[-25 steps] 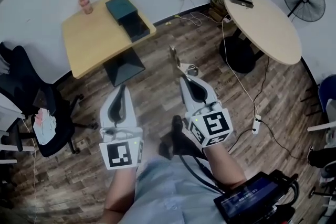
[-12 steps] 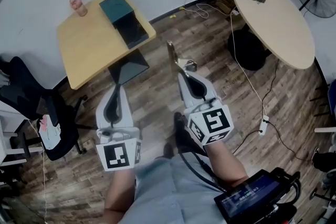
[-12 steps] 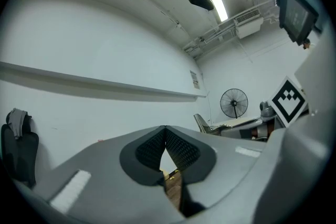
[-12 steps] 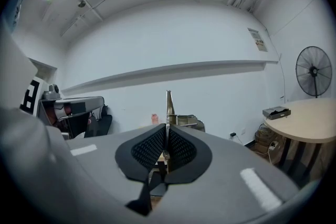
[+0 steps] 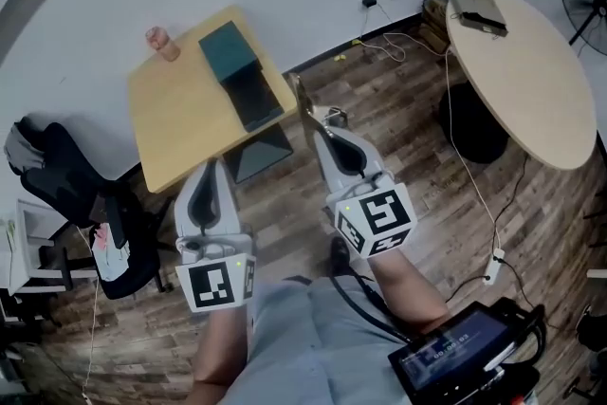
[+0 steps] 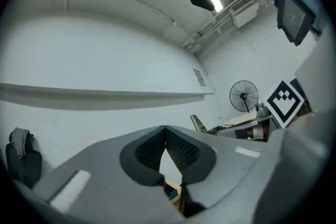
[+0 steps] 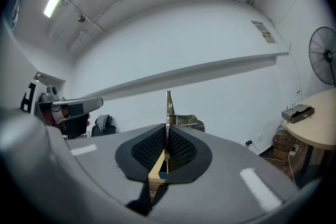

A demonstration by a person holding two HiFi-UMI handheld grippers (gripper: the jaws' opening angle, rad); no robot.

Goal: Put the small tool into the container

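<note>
A square wooden table (image 5: 185,114) stood by the wall on a dark pedestal. On it, near the right edge, lay a dark green container (image 5: 239,71), one half closed and the other an open tray. A pinkish jar (image 5: 163,43) stood at the far corner. A round table (image 5: 531,85) to the right carried a flat grey device (image 5: 479,7) at its far edge. On the wood floor (image 5: 417,166) lay cables (image 5: 398,41) and a power strip (image 5: 493,266), and a chair (image 5: 66,180) stood at left.
</note>
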